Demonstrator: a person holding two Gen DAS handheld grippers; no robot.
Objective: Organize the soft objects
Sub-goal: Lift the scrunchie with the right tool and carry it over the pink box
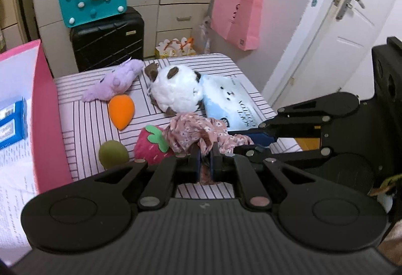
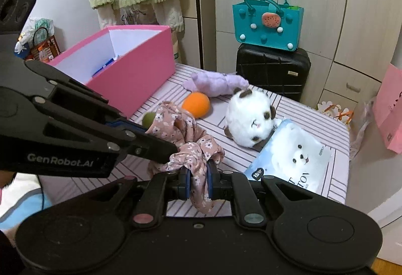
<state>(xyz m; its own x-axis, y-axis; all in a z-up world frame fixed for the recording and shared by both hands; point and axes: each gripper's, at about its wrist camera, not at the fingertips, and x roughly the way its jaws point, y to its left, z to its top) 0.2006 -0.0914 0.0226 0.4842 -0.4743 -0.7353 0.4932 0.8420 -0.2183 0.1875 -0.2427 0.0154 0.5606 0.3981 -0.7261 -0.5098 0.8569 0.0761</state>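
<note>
Both grippers pinched 1 pink floral cloth (image 2: pixel 183 134) above the striped surface (image 1: pixel 100 111): left gripper (image 1: pixel 206 162) fingers clamped its bunched end, right gripper (image 2: pixel 198 180) fingers clamped another fold. Strawberry plush (image 1: pixel 150 147) lay just beside it.

Both wrist cameras look steeply down along their tongs, close over the striped surface (image 1: pixel 155 111), and share the white panda plush (image 1: pixel 176 91) from opposite sides.
</note>
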